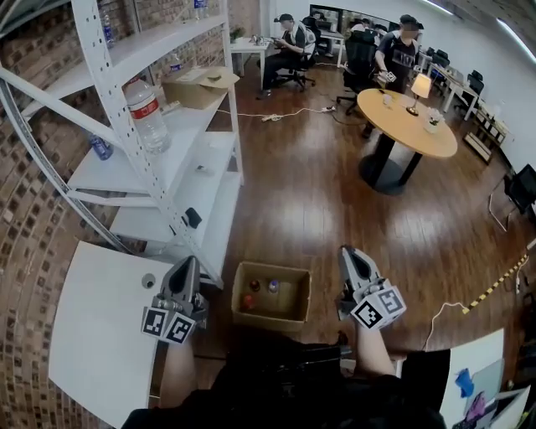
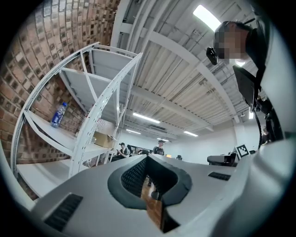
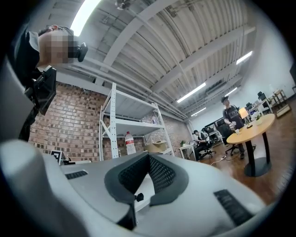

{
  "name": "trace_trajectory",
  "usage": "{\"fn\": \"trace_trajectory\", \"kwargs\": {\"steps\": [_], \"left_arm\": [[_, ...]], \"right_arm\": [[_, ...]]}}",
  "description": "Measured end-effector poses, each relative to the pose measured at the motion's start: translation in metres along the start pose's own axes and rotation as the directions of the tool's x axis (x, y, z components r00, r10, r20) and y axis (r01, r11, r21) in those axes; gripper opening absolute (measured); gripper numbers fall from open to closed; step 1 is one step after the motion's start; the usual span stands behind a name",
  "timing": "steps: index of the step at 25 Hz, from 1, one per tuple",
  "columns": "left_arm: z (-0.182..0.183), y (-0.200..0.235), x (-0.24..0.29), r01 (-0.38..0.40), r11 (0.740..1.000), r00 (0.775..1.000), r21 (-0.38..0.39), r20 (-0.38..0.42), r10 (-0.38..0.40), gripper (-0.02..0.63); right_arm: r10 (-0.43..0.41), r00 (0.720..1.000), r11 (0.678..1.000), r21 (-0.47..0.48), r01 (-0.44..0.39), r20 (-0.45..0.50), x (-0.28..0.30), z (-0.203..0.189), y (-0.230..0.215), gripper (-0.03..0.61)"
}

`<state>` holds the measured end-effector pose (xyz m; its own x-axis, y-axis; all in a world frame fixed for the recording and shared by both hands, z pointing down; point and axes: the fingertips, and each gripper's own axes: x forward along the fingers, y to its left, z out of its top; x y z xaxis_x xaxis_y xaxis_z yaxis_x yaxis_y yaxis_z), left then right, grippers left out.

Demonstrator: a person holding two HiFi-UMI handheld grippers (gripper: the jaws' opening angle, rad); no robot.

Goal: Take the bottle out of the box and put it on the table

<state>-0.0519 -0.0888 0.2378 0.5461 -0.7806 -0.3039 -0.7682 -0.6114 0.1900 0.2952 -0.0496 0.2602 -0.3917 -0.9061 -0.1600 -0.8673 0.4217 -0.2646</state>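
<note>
Holding my grey left claw (image 1: 188,264) and right claw (image 1: 347,253) clenched and empty, I flank the open brown cardboard box (image 1: 268,321) at lower centre. The small bottles (image 1: 274,286) sit inside it, between both claws and untouched, their labels too small to read.

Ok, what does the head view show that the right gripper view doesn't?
Head view only: the open cardboard box on the floor, with small bottles inside. Right gripper view only: the ceiling lights, and a close look at the right gripper, its jaws shut with nothing between them. Both: the white shelf with its large bottle, and the round table.
</note>
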Motion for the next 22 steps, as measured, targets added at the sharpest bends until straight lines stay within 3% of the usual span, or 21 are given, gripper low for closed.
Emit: {"fn": "trace_trajectory", "kwargs": {"steps": [9, 22], "left_arm": [[-0.021, -0.018, 0.016, -0.065, 0.998, 0.997, 0.020, -0.031, 0.066, 0.003], [-0.032, 0.013, 0.003, -0.114, 0.992, 0.984, 0.057, -0.130, 0.120, 0.003]], "right_arm": [[0.059, 0.996, 0.997, 0.044, -0.056, -0.069, 0.015, -0.014, -0.037, 0.003], [0.086, 0.980, 0.996, 0.037, -0.081, -0.181, 0.057, -0.059, -0.011, 0.005]]}}
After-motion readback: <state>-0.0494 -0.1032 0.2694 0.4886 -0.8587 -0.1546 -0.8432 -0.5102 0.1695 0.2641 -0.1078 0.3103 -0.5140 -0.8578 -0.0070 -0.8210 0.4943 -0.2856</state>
